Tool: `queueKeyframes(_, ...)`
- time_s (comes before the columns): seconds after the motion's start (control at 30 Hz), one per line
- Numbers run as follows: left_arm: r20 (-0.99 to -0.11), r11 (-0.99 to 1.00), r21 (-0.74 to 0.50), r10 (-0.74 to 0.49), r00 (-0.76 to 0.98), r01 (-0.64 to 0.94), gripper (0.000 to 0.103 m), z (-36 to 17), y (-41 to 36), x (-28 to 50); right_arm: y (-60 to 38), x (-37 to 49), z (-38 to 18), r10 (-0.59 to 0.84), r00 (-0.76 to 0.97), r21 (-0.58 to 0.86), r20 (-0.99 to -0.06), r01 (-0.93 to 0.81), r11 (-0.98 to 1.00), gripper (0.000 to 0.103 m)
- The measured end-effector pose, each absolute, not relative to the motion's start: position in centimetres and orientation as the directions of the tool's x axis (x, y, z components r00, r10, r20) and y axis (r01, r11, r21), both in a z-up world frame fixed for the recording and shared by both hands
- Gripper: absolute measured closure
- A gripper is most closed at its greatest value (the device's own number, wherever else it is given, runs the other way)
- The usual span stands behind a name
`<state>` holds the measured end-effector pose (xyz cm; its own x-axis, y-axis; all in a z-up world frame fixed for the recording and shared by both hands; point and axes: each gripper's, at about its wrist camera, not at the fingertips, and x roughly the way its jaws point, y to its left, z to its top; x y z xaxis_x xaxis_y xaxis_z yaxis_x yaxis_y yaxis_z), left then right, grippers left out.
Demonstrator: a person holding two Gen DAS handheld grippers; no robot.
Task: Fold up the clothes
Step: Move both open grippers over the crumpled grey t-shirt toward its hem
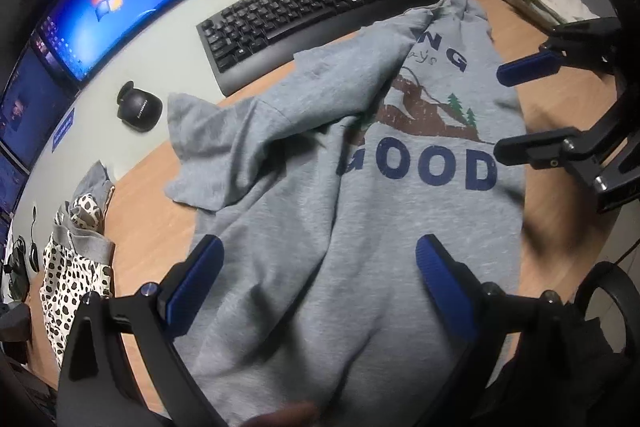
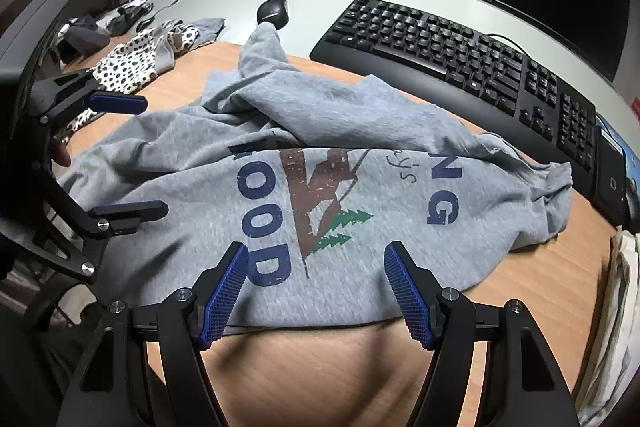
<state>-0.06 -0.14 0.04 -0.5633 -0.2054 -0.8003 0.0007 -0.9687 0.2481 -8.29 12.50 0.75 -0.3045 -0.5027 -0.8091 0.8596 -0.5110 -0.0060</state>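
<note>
The grey printed T-shirt [image 2: 360, 195] lies crumpled on the wooden desk [image 2: 320, 367], one side thrown over the print. My left gripper [image 1: 320, 263] and right gripper [image 2: 316, 267] both hover wide, holding nothing. I think spreading flat comes first: next, pinch that thrown-over side.

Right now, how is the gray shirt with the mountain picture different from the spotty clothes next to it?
The gray T-shirt is plain gray with a printed mountain, trees and blue letters; the spotted garment is white with black spots and gray trim. The gray T-shirt lies spread, rumpled, in the middle of the wooden table, between both open grippers; the spotted garment sits bunched at the side. Both are unfolded.
</note>
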Motion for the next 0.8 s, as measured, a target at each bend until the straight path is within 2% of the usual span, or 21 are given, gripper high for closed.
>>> queueKeyframes(0.8, -0.795, -0.954, 0.297, -0.268, -0.545, 0.035, 0.003, 0.4, -1.9, -1.1, 12.2, -8.9, 0.5, -0.503, -0.285, 0.014, -0.816, 0.86, -0.51, 0.032)
